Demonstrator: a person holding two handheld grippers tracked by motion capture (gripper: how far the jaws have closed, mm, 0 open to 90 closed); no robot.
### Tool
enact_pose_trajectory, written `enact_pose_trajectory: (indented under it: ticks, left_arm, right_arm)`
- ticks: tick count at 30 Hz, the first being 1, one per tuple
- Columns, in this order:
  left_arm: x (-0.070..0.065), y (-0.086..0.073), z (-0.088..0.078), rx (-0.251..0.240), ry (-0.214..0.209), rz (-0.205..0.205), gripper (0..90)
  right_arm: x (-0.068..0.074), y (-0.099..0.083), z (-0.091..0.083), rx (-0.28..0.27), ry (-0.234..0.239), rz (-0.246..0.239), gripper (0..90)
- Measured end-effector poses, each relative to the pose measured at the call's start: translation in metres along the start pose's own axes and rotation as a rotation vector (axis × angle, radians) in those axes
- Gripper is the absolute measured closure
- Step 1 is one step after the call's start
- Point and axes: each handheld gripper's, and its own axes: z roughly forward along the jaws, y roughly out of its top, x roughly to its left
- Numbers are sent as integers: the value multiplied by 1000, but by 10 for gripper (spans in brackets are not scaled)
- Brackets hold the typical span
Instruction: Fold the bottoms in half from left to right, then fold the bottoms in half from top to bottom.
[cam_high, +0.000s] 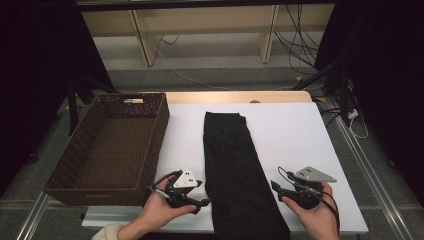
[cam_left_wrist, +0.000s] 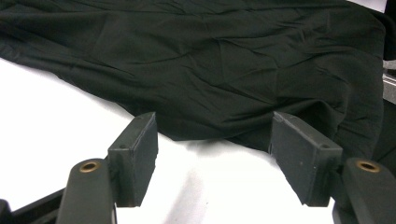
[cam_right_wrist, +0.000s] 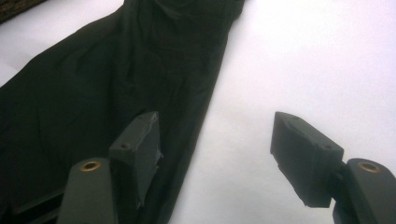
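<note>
A long black garment (cam_high: 232, 170), folded into a narrow strip, lies along the middle of the white table (cam_high: 295, 130), its near end hanging past the front edge. My left gripper (cam_high: 203, 194) rests at its left edge, held in a hand, jaws pointing toward the cloth. In the left gripper view the jaws (cam_left_wrist: 215, 133) stand open on the white surface with the cloth's edge (cam_left_wrist: 210, 79) just beyond them. My right gripper (cam_high: 277, 191) sits at the right edge, open; in the right gripper view (cam_right_wrist: 215, 133) one finger (cam_right_wrist: 137, 149) hangs over the cloth's edge (cam_right_wrist: 116, 79), the other over bare table.
A brown wicker basket (cam_high: 159, 131) stands at the table's left, nothing visible inside it. Wooden shelving legs and cables lie on the floor behind the table. Dark curtains flank both sides. White table surface spreads right of the garment.
</note>
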Motion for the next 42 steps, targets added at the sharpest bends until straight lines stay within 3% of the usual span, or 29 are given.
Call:
enact_pose_trajectory:
  ticks: [18,21,24,26,31,38,42]
  left_arm:
    - [0,0,1,4,1,-1,328]
    - [-1,-1,-2,10,-7,-17,346]
    - [-2,-3,-3,22,-31,-36,387]
    - [-5,-7,-2,45,-65,-40,408]
    - [-10,-9,4,68,-108,-36,416]
    - [-18,-8,15,100,-137,-39,388]
    - [-21,-10,21,115,-128,-42,387]
  right_arm:
    - [1,-1,0,10,-11,-9,329]
    - [2,-1,0,14,-10,-6,331]
    - [6,1,0,47,6,-10,336]
    - [11,0,4,102,28,-8,345]
    - [14,-3,11,177,49,14,355]
    - [18,-9,7,235,73,27,371]
    - [21,-12,6,279,80,53,424]
